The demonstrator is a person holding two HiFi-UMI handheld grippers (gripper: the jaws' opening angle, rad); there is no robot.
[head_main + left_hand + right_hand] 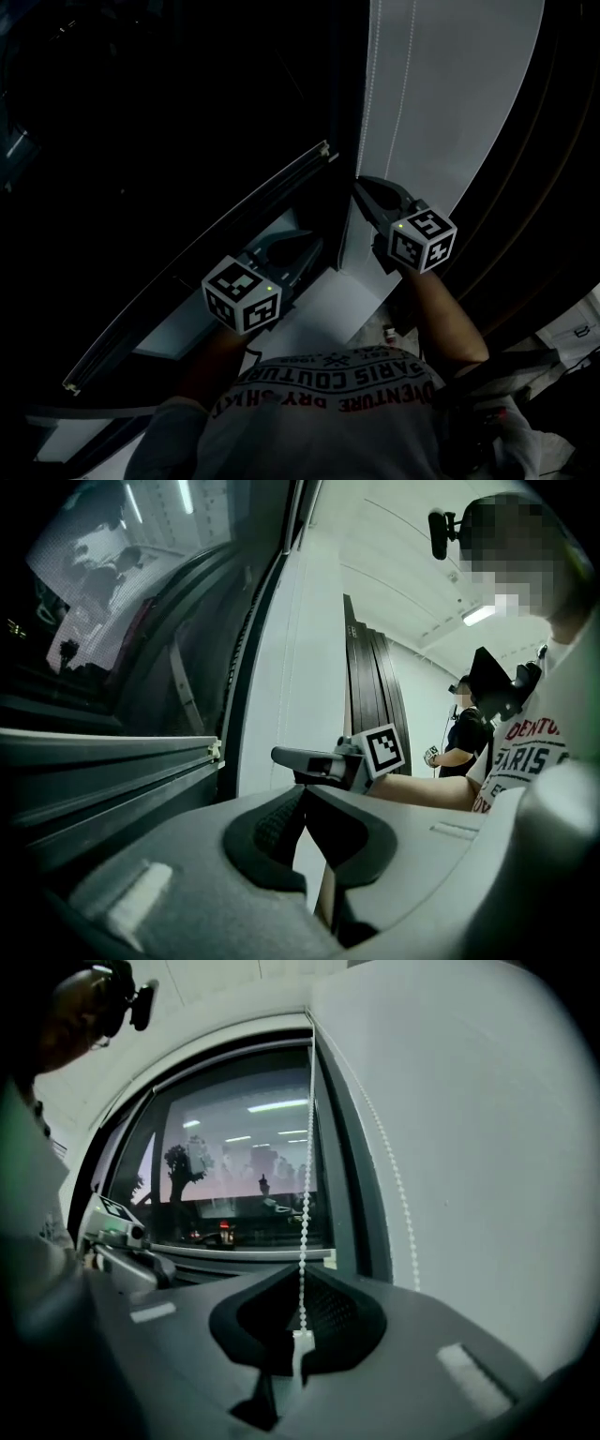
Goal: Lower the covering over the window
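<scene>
The dark window (234, 1176) fills the left of the head view (141, 141), and no covering shows over the glass. A white bead chain (307, 1166) hangs down the window's right edge; its two strands show against the wall from above (375, 75). My right gripper (300, 1271) is shut on one strand, which passes between the jaws to a white connector below. In the head view the right gripper (361, 187) reaches toward the wall corner. My left gripper (305, 791) is shut with nothing in it, held lower left (314, 246) by the sill.
A rail with a white end cap (216, 752) runs along the window's lower edge (234, 248). A white wall (450, 94) stands right of the chain, with dark panels (534, 187) beyond. Another person (464, 738) stands in the background.
</scene>
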